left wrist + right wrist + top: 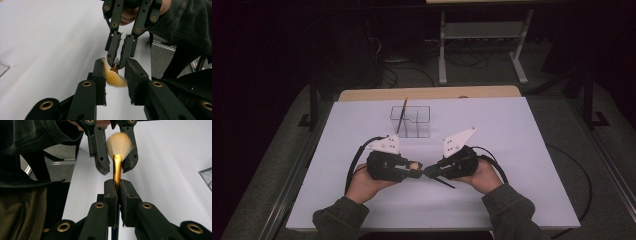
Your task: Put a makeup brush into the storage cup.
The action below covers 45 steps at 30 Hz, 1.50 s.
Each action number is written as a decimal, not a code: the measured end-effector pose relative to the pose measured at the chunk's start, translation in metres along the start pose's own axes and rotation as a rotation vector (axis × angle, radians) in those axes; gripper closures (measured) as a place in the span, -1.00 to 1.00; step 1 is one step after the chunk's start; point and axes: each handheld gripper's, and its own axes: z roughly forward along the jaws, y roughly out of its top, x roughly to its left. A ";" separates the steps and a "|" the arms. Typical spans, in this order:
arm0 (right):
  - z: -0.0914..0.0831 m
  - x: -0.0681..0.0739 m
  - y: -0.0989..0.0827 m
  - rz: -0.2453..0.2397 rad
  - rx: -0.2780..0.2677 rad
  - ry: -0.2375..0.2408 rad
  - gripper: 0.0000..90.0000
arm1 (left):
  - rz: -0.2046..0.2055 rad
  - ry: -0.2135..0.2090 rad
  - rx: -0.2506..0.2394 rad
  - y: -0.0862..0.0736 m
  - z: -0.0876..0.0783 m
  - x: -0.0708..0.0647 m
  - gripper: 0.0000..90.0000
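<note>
A makeup brush with pale fanned bristles [119, 143] and a gold ferrule [117, 167] is held level between the two grippers at the table's middle front. My right gripper [117, 182] is shut on the ferrule, and the brush's thin dark handle [444, 182] sticks out behind it. My left gripper [115, 62] faces it tip to tip. Its jaws stand on either side of the bristles [115, 78], which touch the pads but stay fanned out and unsqueezed. In the high view the left gripper [416, 170] and right gripper [429, 171] meet nose to nose.
A clear divided organizer box [411, 121] stands behind the grippers at the table's middle, with a thin dark stick [402, 115] leaning in its left compartment. The white table top [512, 150] ends in a wooden strip at the back. Cables trail from both grippers.
</note>
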 end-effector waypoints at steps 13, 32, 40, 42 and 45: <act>-0.001 0.005 0.005 -0.045 -0.011 -0.021 0.86 | -0.054 -0.053 -0.039 0.001 -0.005 0.005 0.85; -0.001 0.005 0.012 -0.046 0.082 -0.042 0.56 | -0.015 -0.021 0.038 0.017 -0.010 0.001 0.87; 0.005 0.005 0.019 -0.061 0.143 -0.043 0.72 | -0.003 -0.001 0.068 0.023 -0.009 -0.001 0.87; 0.005 0.005 0.019 -0.063 0.146 -0.039 0.76 | -0.001 -0.003 0.071 0.023 -0.009 -0.001 0.87; 0.006 0.004 0.019 -0.059 0.152 -0.040 0.81 | -0.003 -0.007 0.070 0.023 -0.008 -0.001 0.87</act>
